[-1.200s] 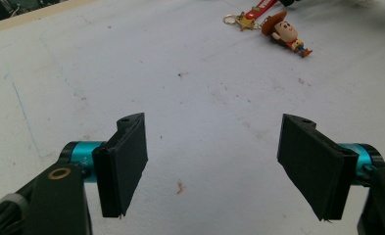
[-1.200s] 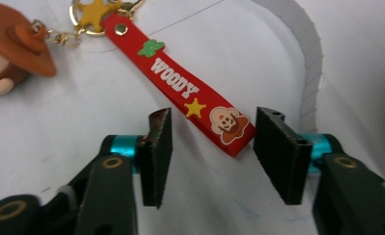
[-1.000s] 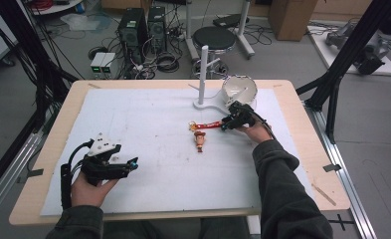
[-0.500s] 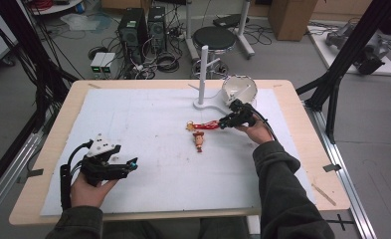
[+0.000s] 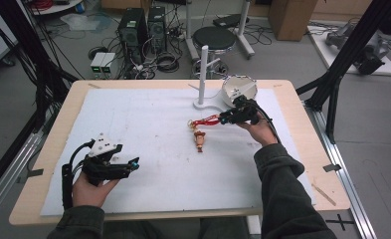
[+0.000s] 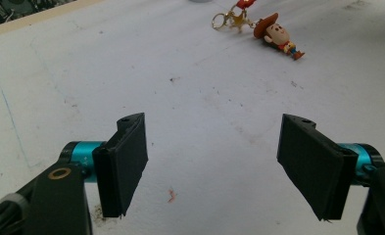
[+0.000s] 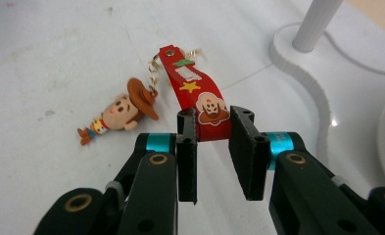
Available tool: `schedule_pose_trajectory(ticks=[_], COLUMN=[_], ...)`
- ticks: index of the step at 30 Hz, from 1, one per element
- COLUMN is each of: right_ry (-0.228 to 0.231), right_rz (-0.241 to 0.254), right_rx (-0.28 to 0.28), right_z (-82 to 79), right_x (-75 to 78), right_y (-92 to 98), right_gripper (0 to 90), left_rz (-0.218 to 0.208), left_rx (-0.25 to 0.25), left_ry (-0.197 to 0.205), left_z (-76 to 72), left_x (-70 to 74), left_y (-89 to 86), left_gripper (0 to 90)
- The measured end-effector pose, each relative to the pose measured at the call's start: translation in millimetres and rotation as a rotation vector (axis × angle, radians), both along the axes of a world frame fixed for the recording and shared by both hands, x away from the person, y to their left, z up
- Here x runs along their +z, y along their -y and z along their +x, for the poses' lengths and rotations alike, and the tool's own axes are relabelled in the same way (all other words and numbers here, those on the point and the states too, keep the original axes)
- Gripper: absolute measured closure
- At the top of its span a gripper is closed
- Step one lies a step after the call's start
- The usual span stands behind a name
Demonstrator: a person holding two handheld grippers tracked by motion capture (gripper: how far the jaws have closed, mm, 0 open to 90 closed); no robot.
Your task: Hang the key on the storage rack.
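A cowboy figure keychain lies on the white mat, right of the middle. Its red strap runs up from the gold ring to my right gripper, which is shut on the strap's far end. In the right gripper view the strap sits pinched between the black jaws of the right gripper, and the figure rests on the mat to the left. My left gripper hovers near the front left, open and holding nothing. In the left gripper view the left gripper points towards the distant figure.
A white post stand with a curved base rises at the back of the mat, close behind the right gripper. A round white bowl-like thing sits just right of it. The stand's base curves near the right jaw.
My right gripper has risen a little with the strap's end in it, so the strap now slopes up off the mat. The figure and the left gripper stayed put.
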State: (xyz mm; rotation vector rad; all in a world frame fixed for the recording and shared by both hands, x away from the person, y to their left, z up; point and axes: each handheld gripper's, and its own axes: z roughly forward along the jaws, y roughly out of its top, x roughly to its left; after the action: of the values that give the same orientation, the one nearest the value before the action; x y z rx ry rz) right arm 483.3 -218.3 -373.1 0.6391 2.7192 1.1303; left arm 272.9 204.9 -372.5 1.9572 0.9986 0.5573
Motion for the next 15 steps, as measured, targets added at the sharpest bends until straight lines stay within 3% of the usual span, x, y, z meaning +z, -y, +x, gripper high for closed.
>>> schedule_pose_trajectory(ticks=[12,15], right_ry=[0.063,0.071], right_rz=[0.046,0.036], right_rx=[-0.016,-0.022], right_z=[-14.1,-15.2], right_x=[27.2,35.3], right_y=[6.5,6.3], right_gripper=[74.1,74.1], left_rz=[0.0,-0.002], left_rx=[-0.009,-0.006], left_ry=[0.004,0.008], left_z=[0.3,0.5], left_x=[2.2,3.1], left_y=[0.8,0.7], left_gripper=[27.2,27.2])
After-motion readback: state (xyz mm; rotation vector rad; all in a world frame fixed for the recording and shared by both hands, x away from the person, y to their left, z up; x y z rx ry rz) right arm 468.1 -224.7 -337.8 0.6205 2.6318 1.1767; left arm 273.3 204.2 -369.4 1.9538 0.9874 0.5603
